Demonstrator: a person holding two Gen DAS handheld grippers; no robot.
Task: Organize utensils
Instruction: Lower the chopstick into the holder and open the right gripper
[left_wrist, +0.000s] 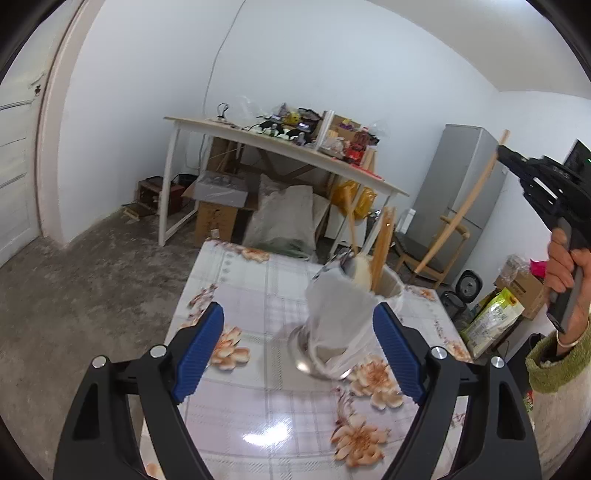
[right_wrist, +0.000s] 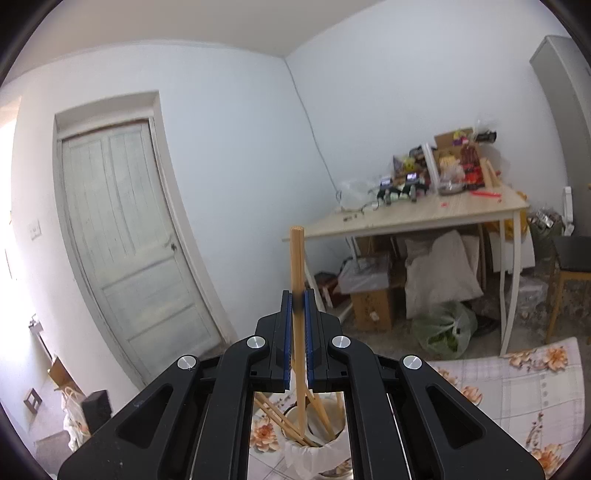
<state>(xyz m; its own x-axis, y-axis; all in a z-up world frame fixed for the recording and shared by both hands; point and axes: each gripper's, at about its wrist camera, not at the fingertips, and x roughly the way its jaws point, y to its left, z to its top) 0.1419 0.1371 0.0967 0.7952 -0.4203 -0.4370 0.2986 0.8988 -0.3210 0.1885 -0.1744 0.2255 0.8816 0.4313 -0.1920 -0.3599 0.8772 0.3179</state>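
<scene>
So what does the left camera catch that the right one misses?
Only the left view shows the left gripper, open, with the white-wrapped utensil holder just ahead of its blue pads, plus the person's hand holding the other tool, and a grey fridge.

Only the right view shows the right gripper shut on one wooden chopstick above the holder, and a pale door.

Both show the floral tablecloth, the holder with chopsticks inside, and the cluttered wooden table.
</scene>
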